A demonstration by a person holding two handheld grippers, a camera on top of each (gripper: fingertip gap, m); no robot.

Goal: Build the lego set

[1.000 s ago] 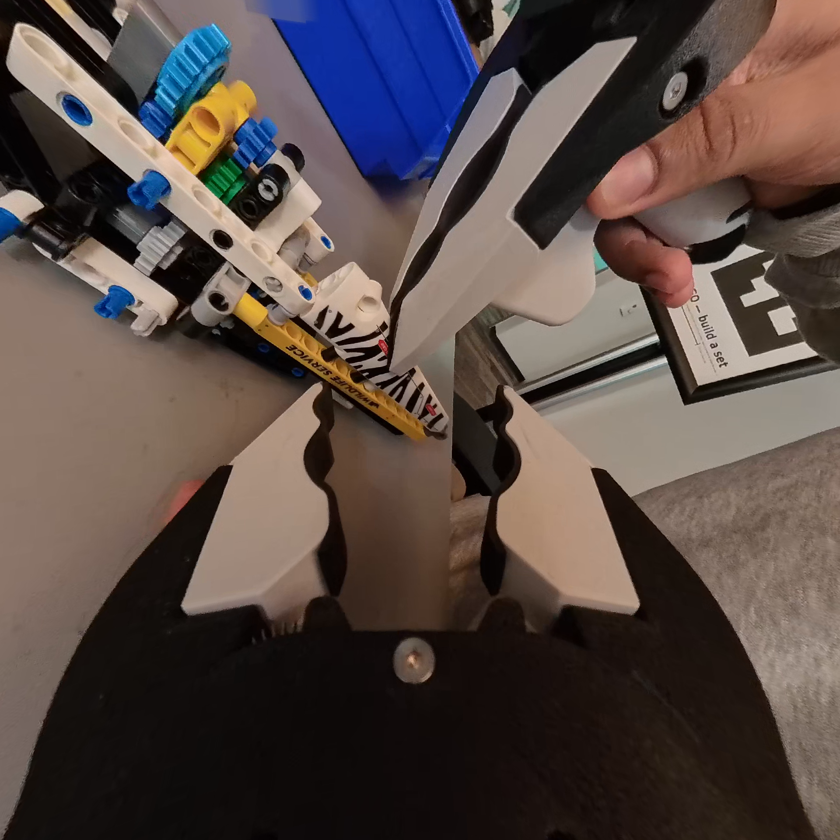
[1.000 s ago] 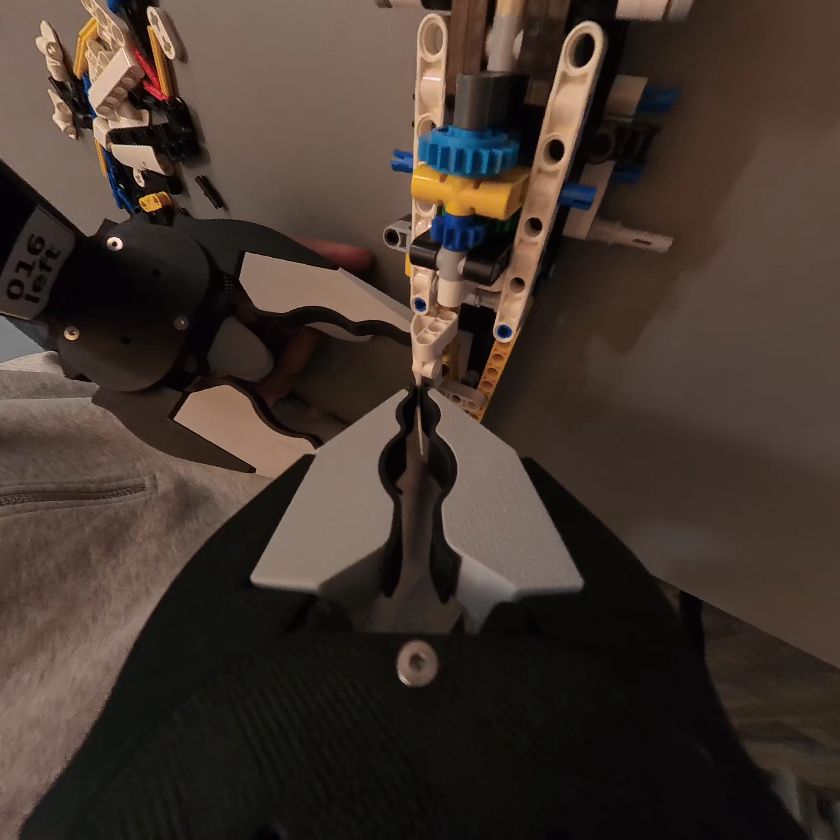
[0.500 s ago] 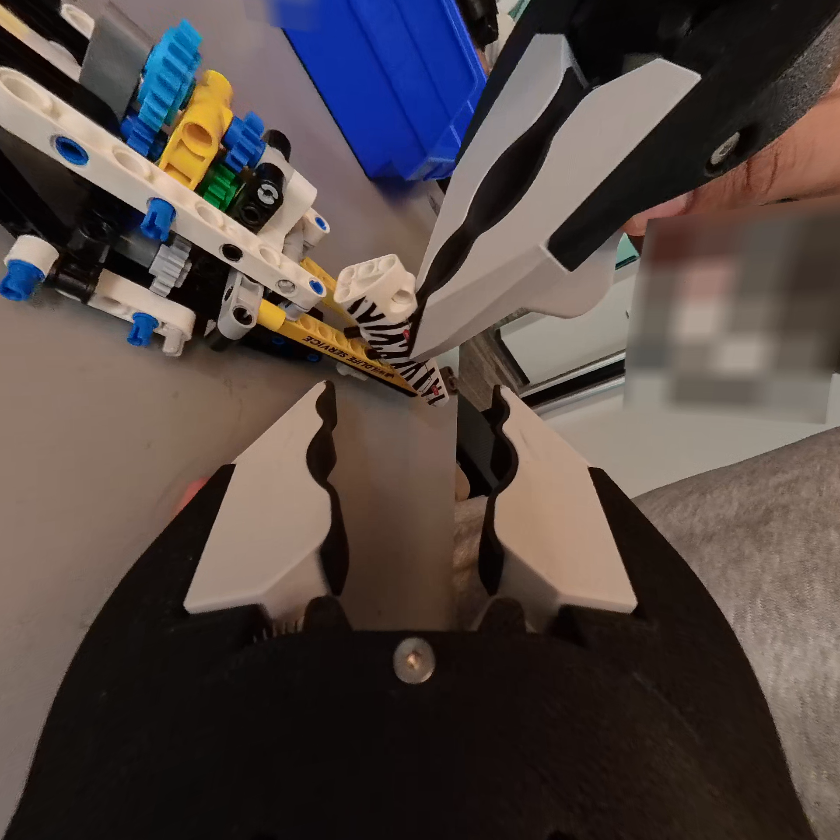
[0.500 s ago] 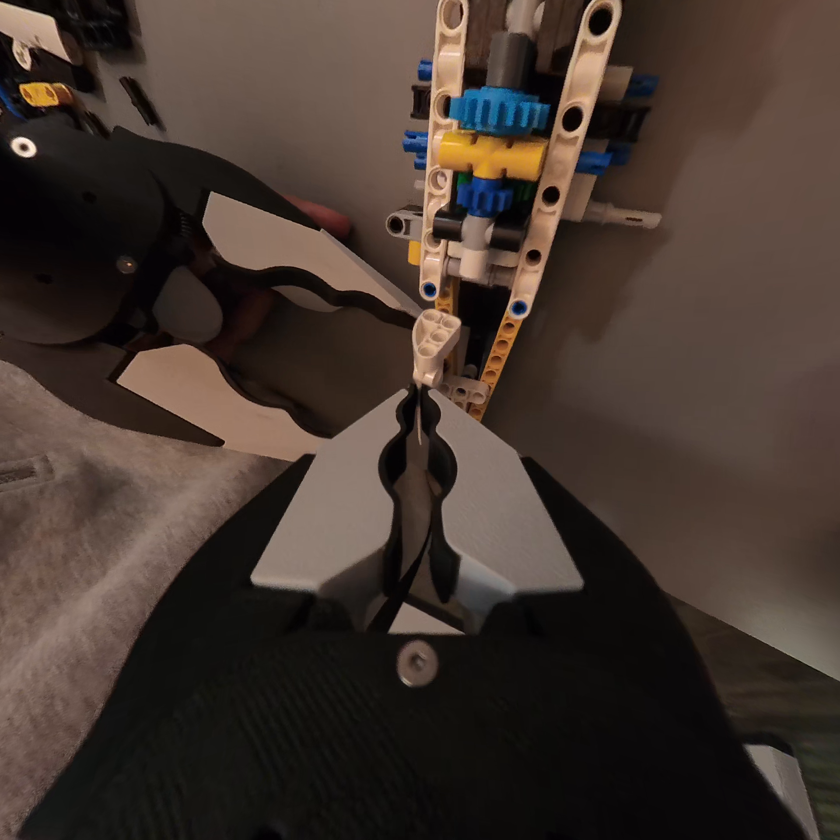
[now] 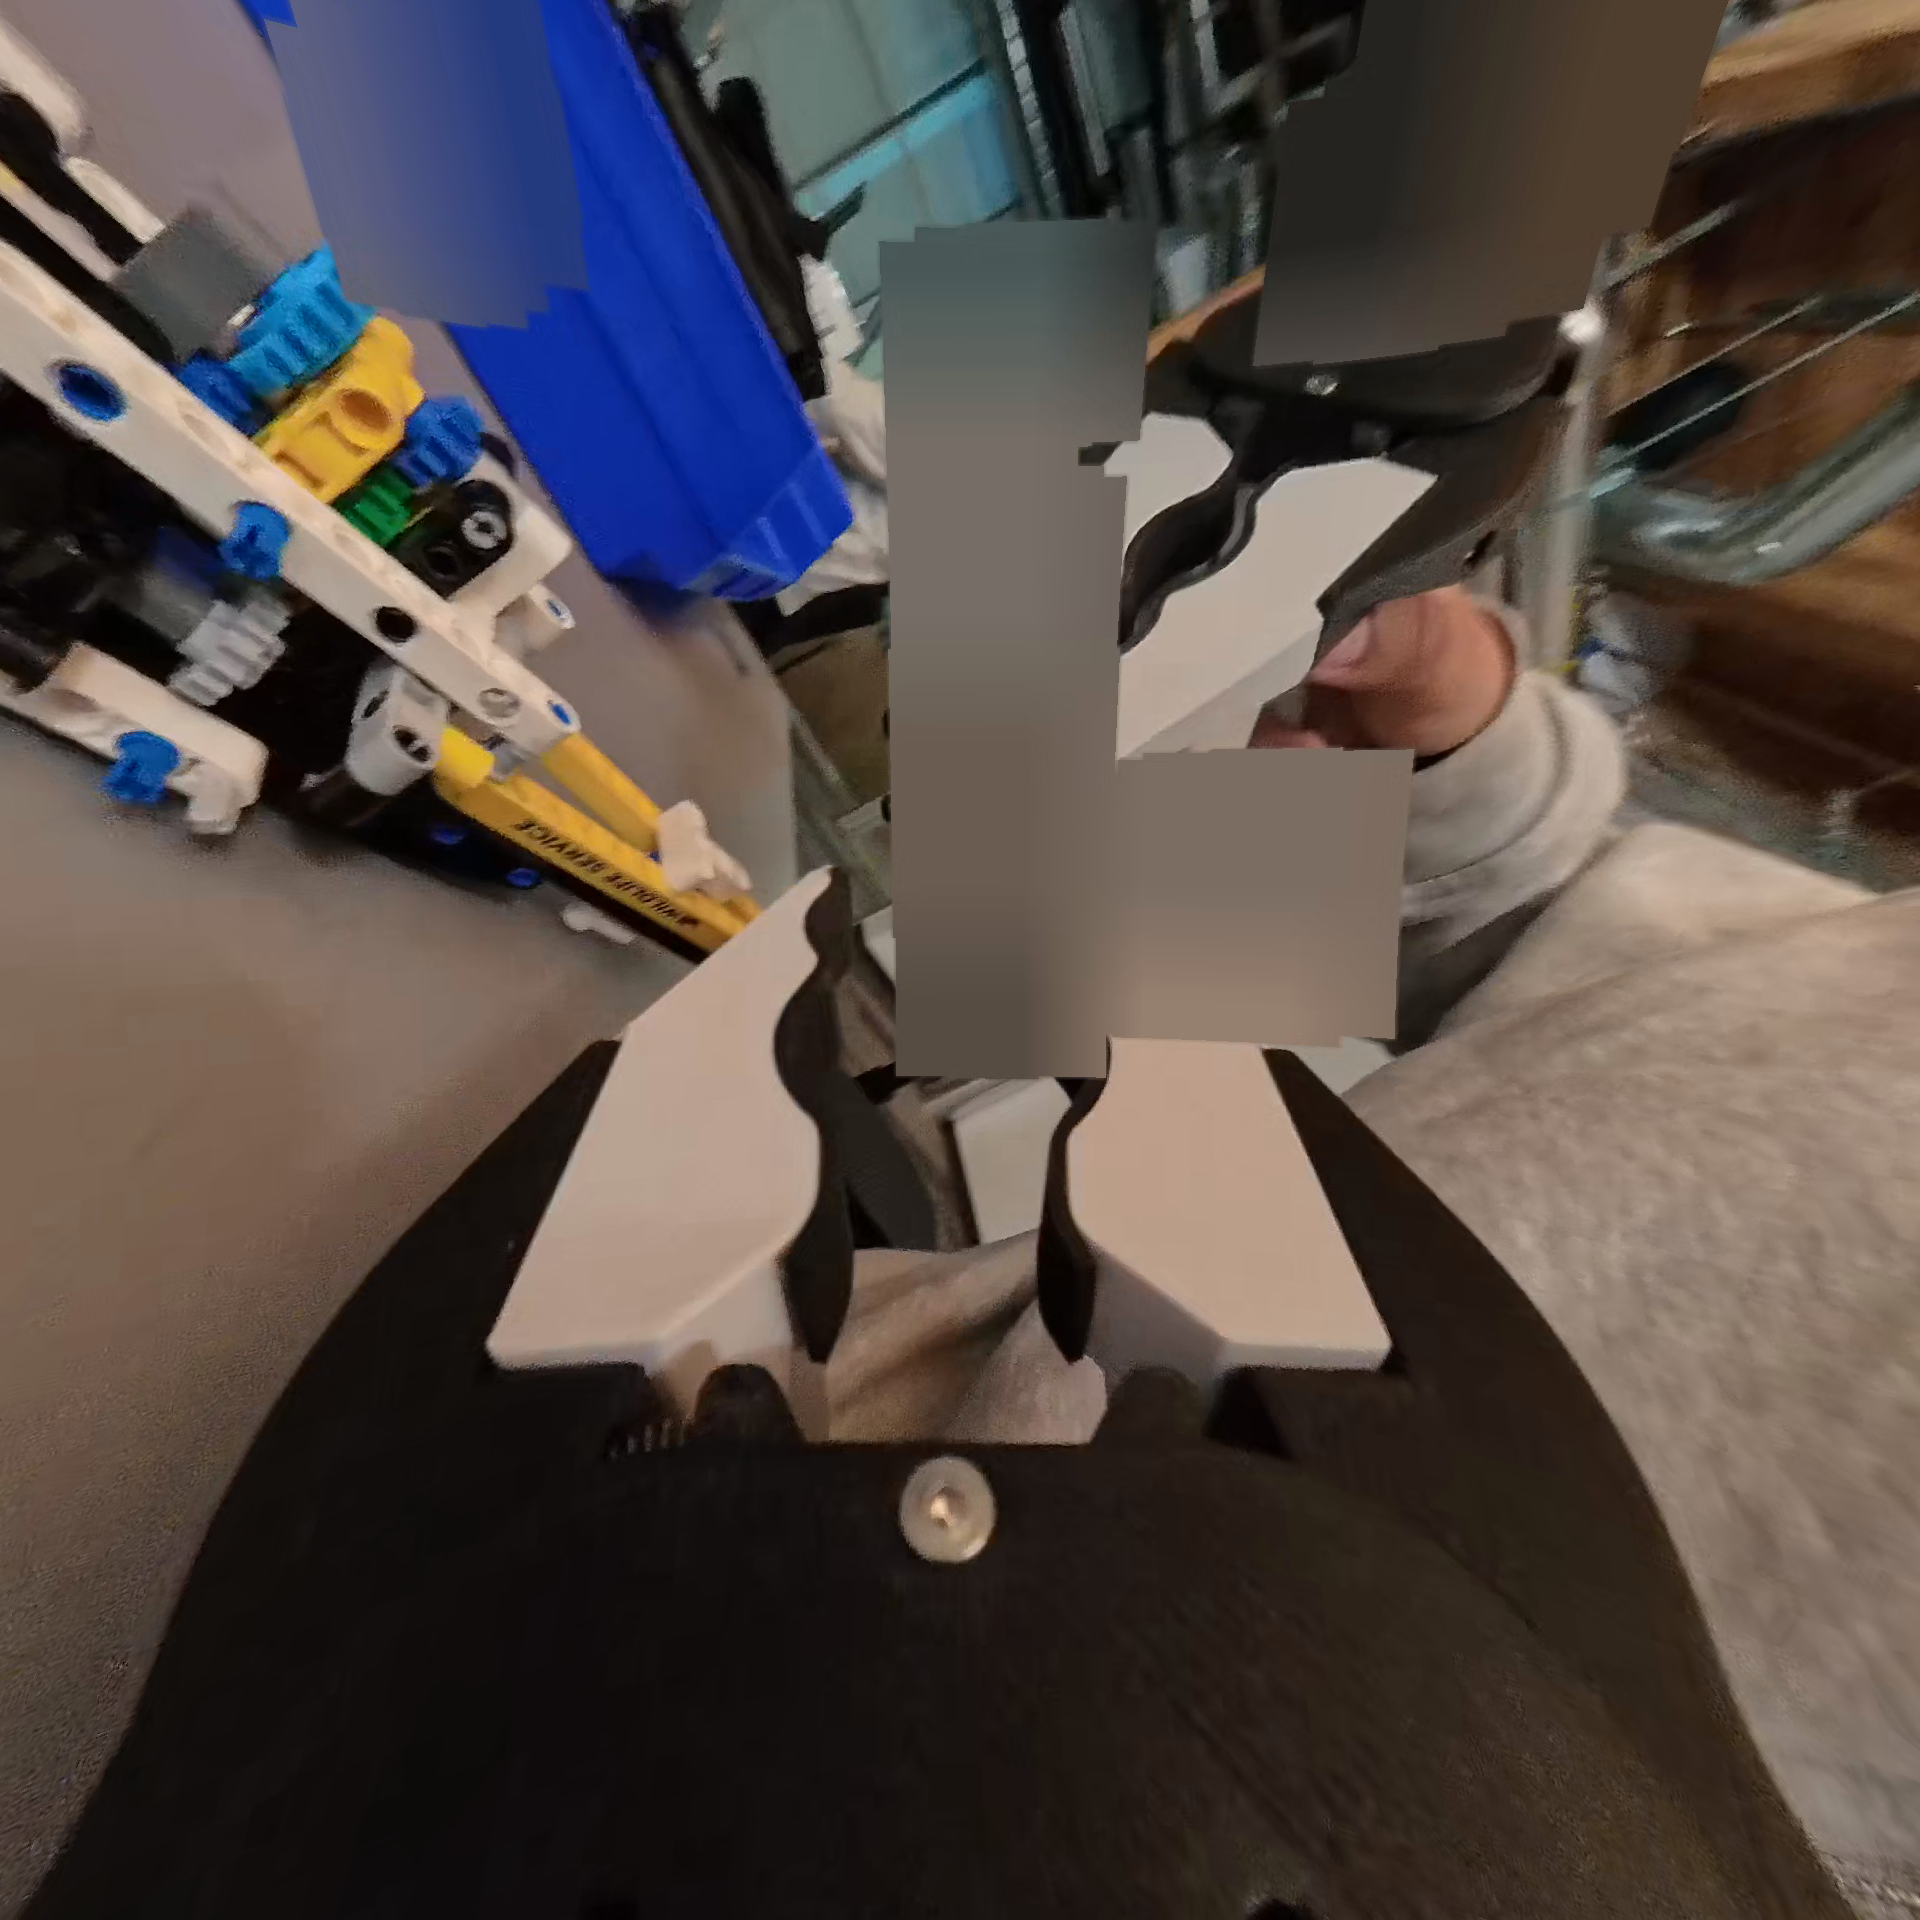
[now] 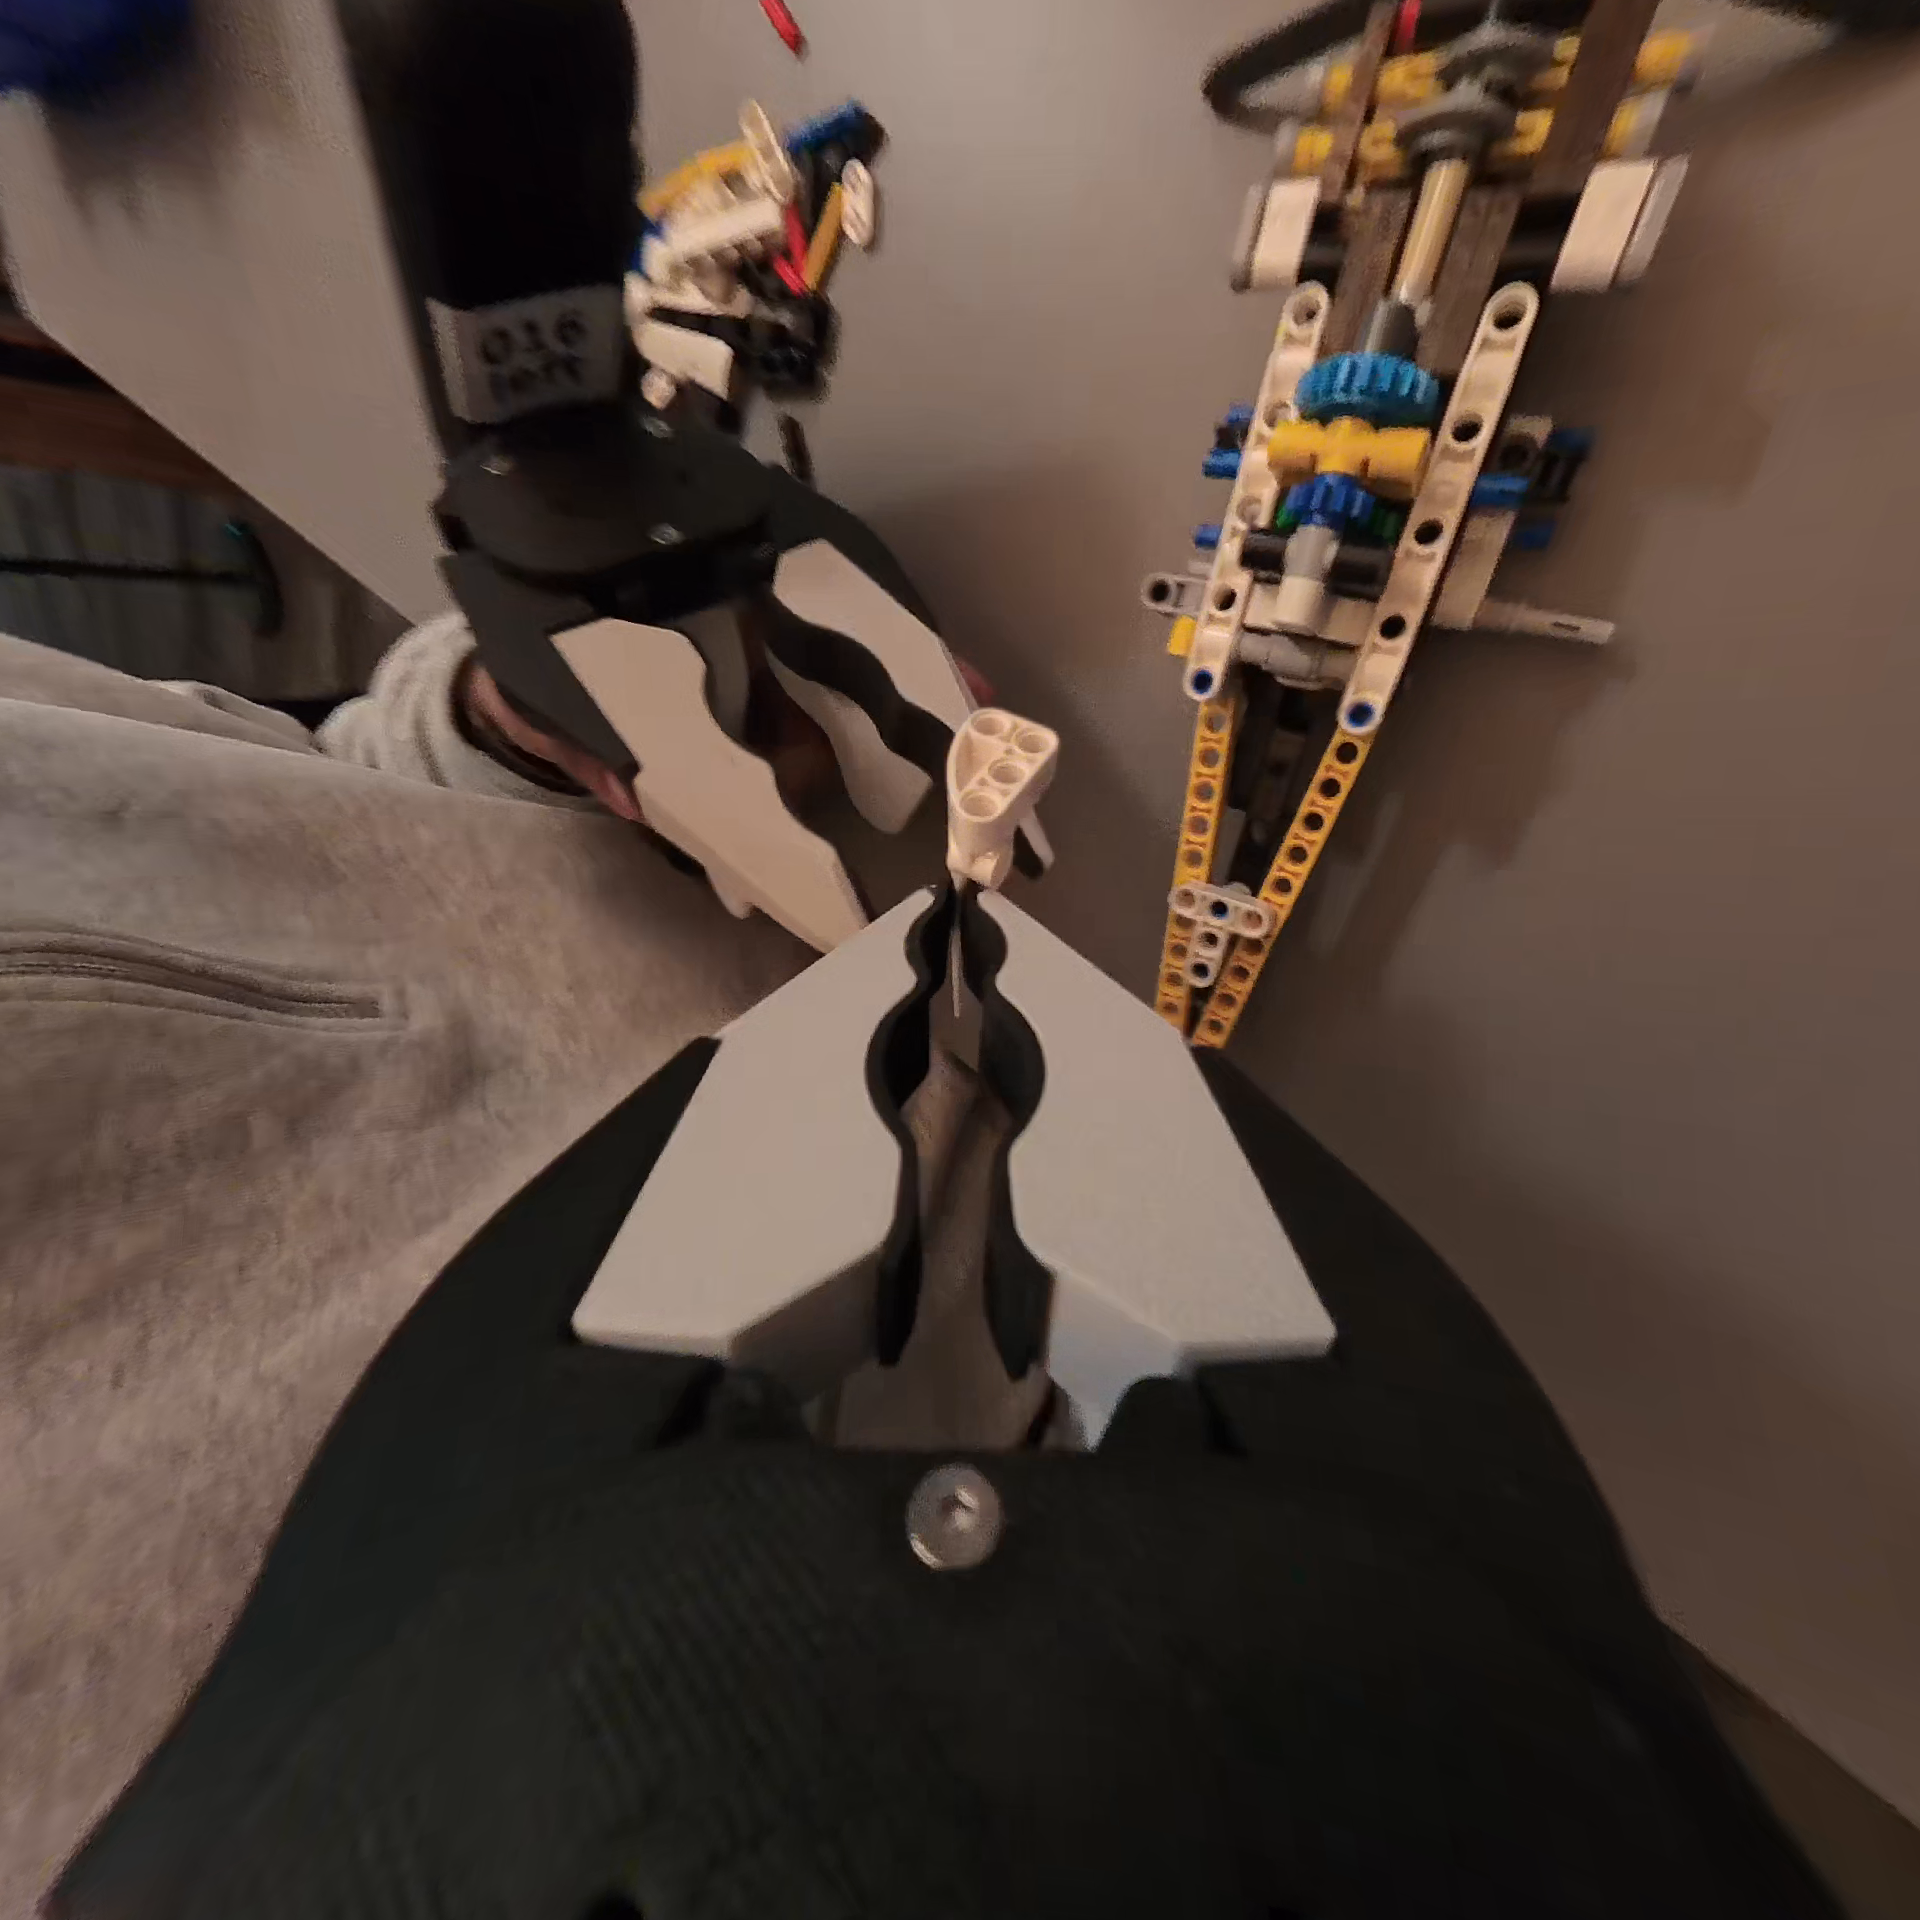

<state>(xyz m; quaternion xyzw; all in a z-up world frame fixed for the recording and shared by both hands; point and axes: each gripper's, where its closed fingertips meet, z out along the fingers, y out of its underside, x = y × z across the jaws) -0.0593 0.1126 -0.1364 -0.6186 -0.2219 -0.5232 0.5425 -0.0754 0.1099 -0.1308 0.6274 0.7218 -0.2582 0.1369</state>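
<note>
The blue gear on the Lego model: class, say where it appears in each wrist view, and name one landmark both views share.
Left wrist view: the blue gear sits upper left, above the yellow block.
Right wrist view: the blue gear sits upper right, between two white beams.
Shared landmark: the pair of yellow beams at the model's near end.

Black lettering along yellow beam [image 5: 613, 868]; grey tag with characters on left gripper [image 6: 810, 831].

white piece [image 6: 1000, 781], yellow beams [image 6: 1299, 821], blue gear [image 6: 1363, 387], perhaps grey table [image 6: 1662, 1039].
</note>
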